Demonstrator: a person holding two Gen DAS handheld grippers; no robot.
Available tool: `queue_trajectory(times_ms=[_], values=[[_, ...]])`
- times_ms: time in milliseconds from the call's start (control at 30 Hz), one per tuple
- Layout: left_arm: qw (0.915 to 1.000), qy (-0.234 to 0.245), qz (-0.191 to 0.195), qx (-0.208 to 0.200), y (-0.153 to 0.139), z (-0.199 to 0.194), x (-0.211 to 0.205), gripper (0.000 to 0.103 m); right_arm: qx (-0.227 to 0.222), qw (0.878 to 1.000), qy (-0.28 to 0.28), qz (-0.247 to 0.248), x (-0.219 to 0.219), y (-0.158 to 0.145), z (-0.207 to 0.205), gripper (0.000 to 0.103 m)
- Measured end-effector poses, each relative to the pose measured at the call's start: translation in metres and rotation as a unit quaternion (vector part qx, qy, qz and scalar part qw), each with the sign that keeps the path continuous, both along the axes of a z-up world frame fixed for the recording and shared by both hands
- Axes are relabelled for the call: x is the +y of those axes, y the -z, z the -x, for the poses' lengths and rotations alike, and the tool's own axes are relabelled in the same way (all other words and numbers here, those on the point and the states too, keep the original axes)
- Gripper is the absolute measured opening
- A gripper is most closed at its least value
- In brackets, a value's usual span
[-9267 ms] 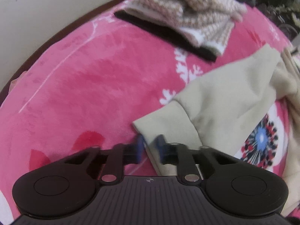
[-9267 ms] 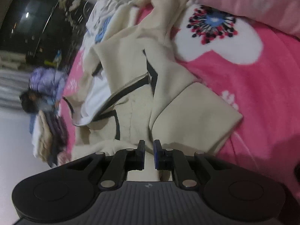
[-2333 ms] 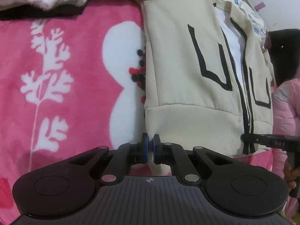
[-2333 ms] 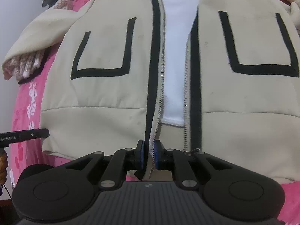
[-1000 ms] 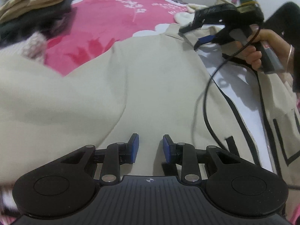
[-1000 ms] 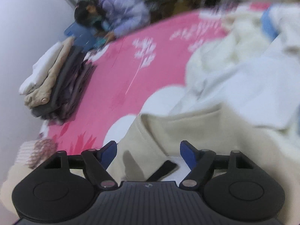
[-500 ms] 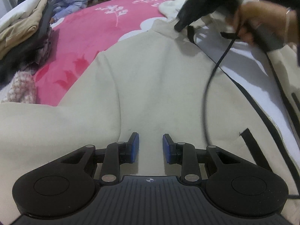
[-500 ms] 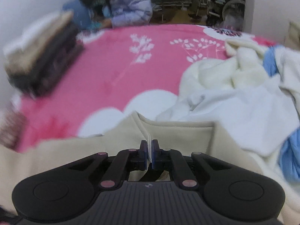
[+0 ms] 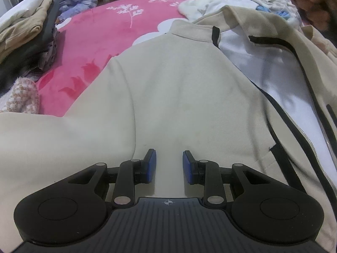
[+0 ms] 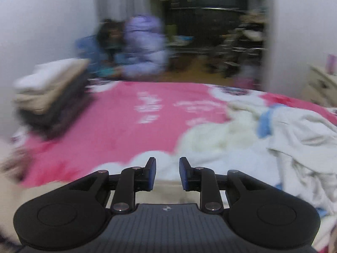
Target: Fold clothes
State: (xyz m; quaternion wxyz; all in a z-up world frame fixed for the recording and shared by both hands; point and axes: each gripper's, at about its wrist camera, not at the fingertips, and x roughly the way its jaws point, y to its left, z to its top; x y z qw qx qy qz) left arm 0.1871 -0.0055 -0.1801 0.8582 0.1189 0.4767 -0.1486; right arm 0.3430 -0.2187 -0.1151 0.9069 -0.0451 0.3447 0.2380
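While the cream jacket (image 9: 179, 88) is lying spread on the pink blanket (image 9: 101, 42), I'm hovering my left gripper (image 9: 169, 166) over its shoulder, jaws parted, nothing gripped. My right gripper (image 10: 167, 174) has just been opening, nothing between its pads, above the collar edge.

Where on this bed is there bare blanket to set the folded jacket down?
The pink blanket lies bare in a wide strip between the stack of folded clothes on the left and the heap of white laundry on the right, beyond the jacket collar. The right side is crowded with the open jacket and the heap.
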Motion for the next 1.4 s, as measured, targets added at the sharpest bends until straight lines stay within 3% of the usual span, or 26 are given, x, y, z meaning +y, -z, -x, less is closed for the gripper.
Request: queue_trajectory(times_ms=[133,233,267,333,433,500,600,700,800,933,1100,1167,1333,1400], values=[[0.9999,0.007,-0.008,-0.002,-0.001,0.001,-0.003,0.028,0.033,0.982,-0.167,0.08,0.052,0.027,0.034,0.026],[0.9998,0.012,-0.017,-0.004,-0.001,0.002,-0.004,0.028,0.083,0.967,-0.193,0.146,0.079,0.084,0.041,0.022],[0.9997,0.014,-0.02,-0.004,-0.001,0.003,-0.005,0.028,0.08,0.968,-0.187,0.146,0.079,0.1,0.042,0.022],[0.9995,0.018,-0.025,-0.005,-0.005,0.003,-0.005,0.028,0.089,0.978,-0.156,0.104,0.072,0.095,0.038,0.022],[0.9997,0.018,-0.017,-0.009,-0.015,0.003,-0.006,0.028,0.101,0.991,-0.085,0.013,0.044,0.061,0.04,0.024],[0.9993,0.03,0.004,-0.02,-0.023,0.0,-0.013,0.028,0.12,0.991,-0.031,-0.044,0.016,0.052,0.044,0.026],[0.9968,0.066,0.02,-0.041,-0.033,-0.011,-0.035,0.028,0.153,0.983,0.036,-0.093,-0.015,0.052,0.051,0.027],[0.9918,0.109,-0.001,-0.067,-0.029,-0.032,-0.068,0.028,0.175,0.975,0.071,-0.118,-0.031,0.064,0.055,0.029],[0.9906,0.123,-0.025,-0.053,-0.009,-0.053,-0.088,0.028,0.197,0.963,0.1,-0.153,-0.04,0.078,0.054,0.029],[0.9923,0.116,-0.027,-0.035,0.012,-0.062,-0.085,0.029,0.212,0.948,0.108,-0.213,-0.039,0.093,0.036,0.029],[0.9938,0.107,0.002,-0.031,0.014,-0.064,-0.074,0.029,0.201,0.951,0.12,-0.203,-0.029,0.11,0.013,0.03],[0.9939,0.106,0.01,-0.031,0.015,-0.064,-0.072,0.029,0.186,0.949,0.132,-0.217,-0.032,0.113,0.007,0.036],[0.9943,0.099,0.022,-0.033,0.016,-0.063,-0.07,0.029,0.18,0.928,0.153,-0.288,-0.038,0.13,-0.007,0.046],[0.9944,0.098,0.024,-0.033,0.016,-0.063,-0.07,0.029,0.183,0.929,0.132,-0.294,-0.035,0.129,-0.007,0.048]])
